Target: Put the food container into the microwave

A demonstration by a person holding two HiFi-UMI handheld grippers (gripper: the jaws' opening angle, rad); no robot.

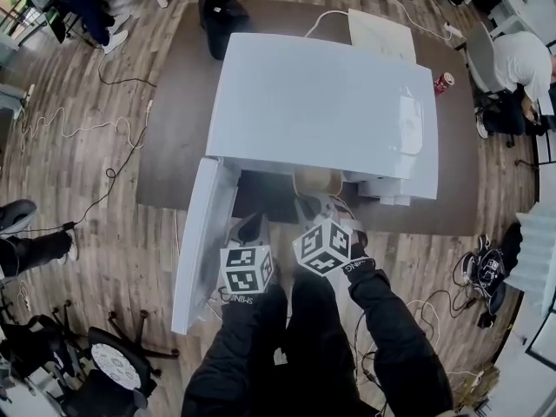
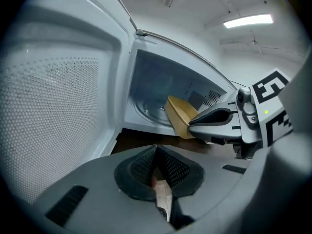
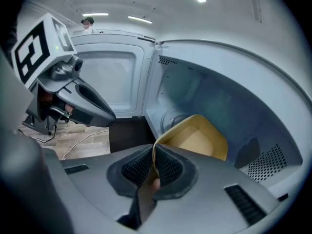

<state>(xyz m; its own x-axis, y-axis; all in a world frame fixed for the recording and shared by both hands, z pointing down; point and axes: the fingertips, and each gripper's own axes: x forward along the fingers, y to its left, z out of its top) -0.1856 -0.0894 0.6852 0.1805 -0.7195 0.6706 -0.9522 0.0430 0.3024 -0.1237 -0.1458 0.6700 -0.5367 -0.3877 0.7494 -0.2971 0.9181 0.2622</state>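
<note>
Black sleeves [image 1: 393, 337] reach up from the bottom of the head view, each hand carrying a gripper topped by a cube with square markers. The left gripper [image 2: 157, 153] has its jaws pressed together with nothing between them. It hangs just in front of the open door [image 1: 201, 241], whose dotted screen [image 2: 44, 116] fills the left of its own view. Just beside it, the right gripper [image 3: 154, 151] pinches the near rim of the food container [image 3: 197, 138], a tan, shallow tray with its open side facing up.

That container is tilted and sits in the mouth of the microwave [image 1: 330, 111], partly inside the cavity and carried by the right gripper alone. Beyond it, the glass plate [image 2: 151, 108] lies on the cavity floor, and a patch of vent holes [image 3: 265, 162] marks the right inner wall. The door swings out to the left of the white microwave, which stands on a dark table [image 1: 178, 129].

Farther off, a red can [image 1: 444, 82] lies near the table's right edge. Cables [image 1: 82, 133] trail over the wooden floor [image 1: 87, 233] at the left, and an office chair [image 1: 113, 363] stands at the lower left. A person in a white top [image 1: 521, 63] sits at the upper right.
</note>
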